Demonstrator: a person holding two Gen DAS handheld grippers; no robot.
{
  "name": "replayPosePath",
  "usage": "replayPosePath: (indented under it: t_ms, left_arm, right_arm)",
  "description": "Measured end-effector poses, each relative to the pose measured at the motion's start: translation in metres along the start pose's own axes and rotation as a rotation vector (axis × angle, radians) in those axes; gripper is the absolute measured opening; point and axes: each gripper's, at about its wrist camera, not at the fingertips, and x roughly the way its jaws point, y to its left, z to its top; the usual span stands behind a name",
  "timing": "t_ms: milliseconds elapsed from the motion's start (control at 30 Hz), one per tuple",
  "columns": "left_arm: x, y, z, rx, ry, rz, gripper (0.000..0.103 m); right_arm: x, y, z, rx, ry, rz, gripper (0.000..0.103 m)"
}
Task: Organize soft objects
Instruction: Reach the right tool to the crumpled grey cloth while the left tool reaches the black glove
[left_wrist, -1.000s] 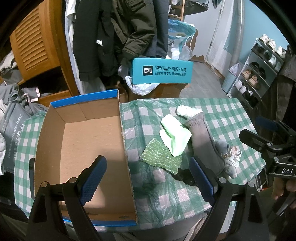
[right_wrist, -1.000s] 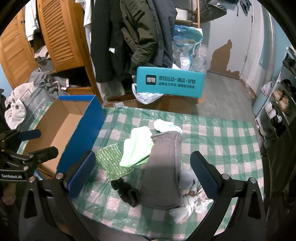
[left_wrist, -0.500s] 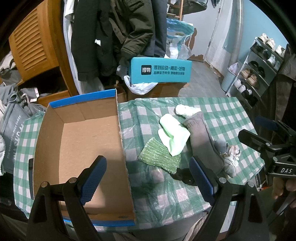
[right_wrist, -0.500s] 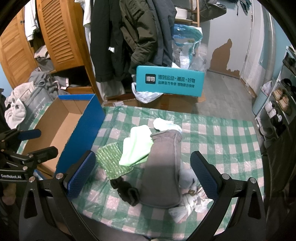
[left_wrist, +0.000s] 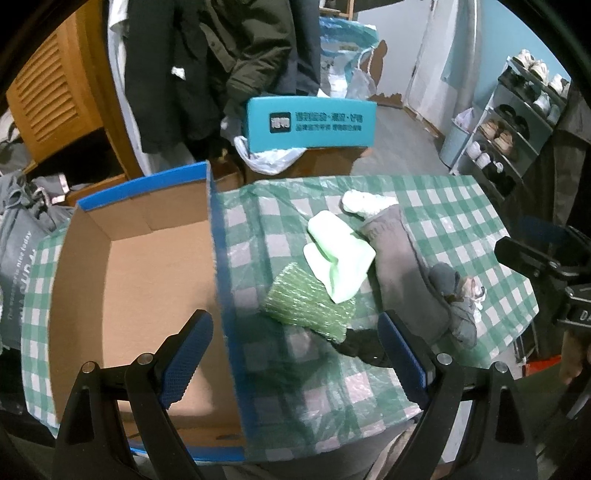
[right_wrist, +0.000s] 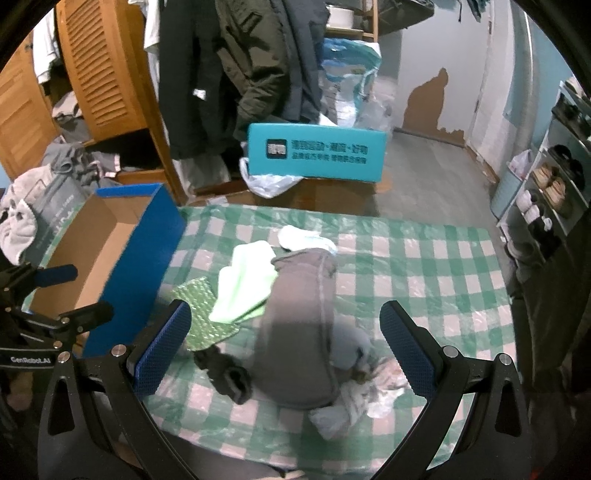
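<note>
Soft things lie on a green checked tablecloth (left_wrist: 454, 206): a grey garment (right_wrist: 299, 317) (left_wrist: 406, 280), a pale green cloth (right_wrist: 243, 288) (left_wrist: 340, 258), a green knitted pad (left_wrist: 310, 302) (right_wrist: 199, 314), a white sock (right_wrist: 303, 236) (left_wrist: 365, 201), a black item (right_wrist: 225, 373) (left_wrist: 365, 350) and a small bundle of socks (right_wrist: 354, 402) (left_wrist: 458, 295). An open cardboard box with blue edges (left_wrist: 147, 266) (right_wrist: 107, 236) stands on the left. My left gripper (left_wrist: 295, 358) is open, above the box's right wall. My right gripper (right_wrist: 284, 347) is open, above the grey garment.
A teal box (right_wrist: 317, 151) sits on a brown carton behind the table. Coats hang at the back (right_wrist: 236, 66). A wooden louvred cabinet (right_wrist: 99, 70) is at the left, a shoe rack (right_wrist: 561, 177) at the right. Clothes pile at the far left (right_wrist: 22, 218).
Both grippers have moved slightly closer to the table and the soft things; the left view has shifted a little to the right. Both stay open and empty.
</note>
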Motion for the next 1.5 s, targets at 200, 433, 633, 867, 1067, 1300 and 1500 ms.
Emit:
replayPosePath:
  t_ms: [200,433,633,867,1067,1300,1500]
  left_arm:
    - [0.014,-0.011,-0.001,0.001,0.053,-0.044,0.092]
    - [0.036,-0.028,-0.006,0.017,0.113,-0.052,0.092]
    - [0.055,-0.043,-0.009,0.024,0.162,-0.055,0.092]
    - [0.077,-0.055,-0.016,0.011,0.215,-0.050,0.092]
    - [0.092,-0.063,-0.018,0.009,0.248,-0.038,0.092]
    - [0.114,-0.070,-0.021,0.004,0.289,-0.026,0.092]
    - [0.129,-0.075,-0.027,0.007,0.335,-0.026,0.092]
  right_arm:
    - [0.005,-0.022,-0.005,0.032,0.030,-0.039,0.100]
    - [0.018,-0.041,-0.018,0.068,0.089,-0.071,0.100]
    - [0.035,-0.061,-0.033,0.112,0.151,-0.106,0.100]
    - [0.057,-0.079,-0.050,0.179,0.225,-0.106,0.100]
    - [0.069,-0.086,-0.060,0.194,0.266,-0.119,0.100]
    - [0.084,-0.093,-0.077,0.194,0.326,-0.143,0.100]
    - [0.097,-0.095,-0.089,0.199,0.374,-0.145,0.100]
